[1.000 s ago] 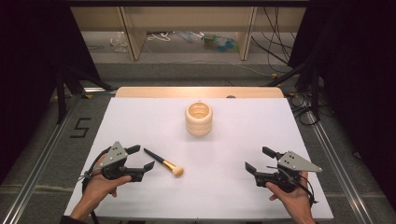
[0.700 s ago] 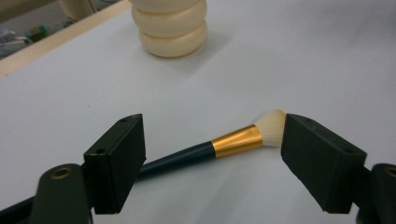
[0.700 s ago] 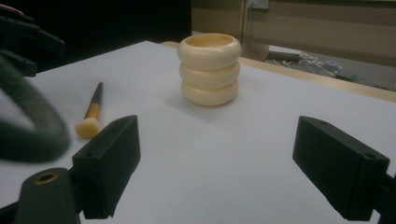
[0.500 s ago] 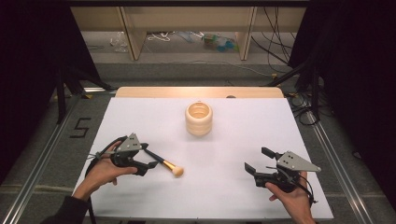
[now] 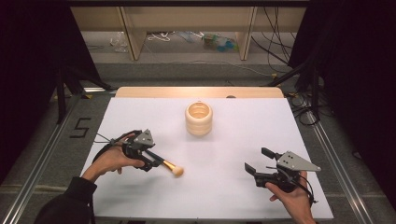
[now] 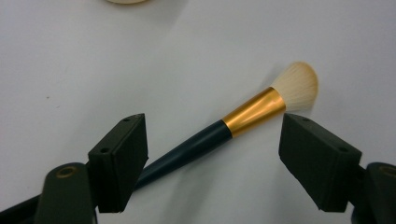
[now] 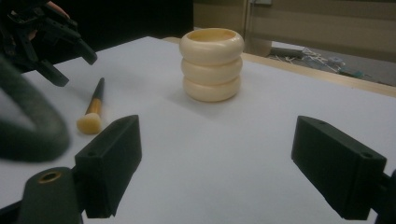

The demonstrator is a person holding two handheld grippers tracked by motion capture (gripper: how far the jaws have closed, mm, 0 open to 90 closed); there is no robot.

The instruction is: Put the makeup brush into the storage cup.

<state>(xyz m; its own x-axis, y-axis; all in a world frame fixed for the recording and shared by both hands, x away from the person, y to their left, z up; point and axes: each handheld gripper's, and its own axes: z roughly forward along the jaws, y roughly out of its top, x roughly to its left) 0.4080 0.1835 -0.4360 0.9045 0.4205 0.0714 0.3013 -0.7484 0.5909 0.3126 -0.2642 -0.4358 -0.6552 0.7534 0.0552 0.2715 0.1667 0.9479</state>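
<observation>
A makeup brush [image 5: 166,164] with a dark handle, gold ferrule and pale bristles lies on the white table [image 5: 233,140]. My left gripper [image 5: 150,159] hovers just above its handle, open, jaws either side of the brush [image 6: 224,130] without touching it. A cream ribbed cup [image 5: 199,119] stands upright near the table's middle back. My right gripper [image 5: 258,161] rests open at the front right, pointing towards the cup [image 7: 212,63], nothing between its jaws. The brush [image 7: 92,109] and the left gripper [image 7: 65,51] also appear at the left of the right gripper view.
A wooden strip [image 5: 196,92] borders the table's far edge. Metal rails [image 5: 42,158] run along both sides, with a "5" marked on the floor [image 5: 80,127]. Cables and shelf legs [image 5: 135,37] lie beyond the table.
My left gripper has moved right and forward from the table's front left to hang over the brush handle. The right gripper, brush and cup stay where they were.
</observation>
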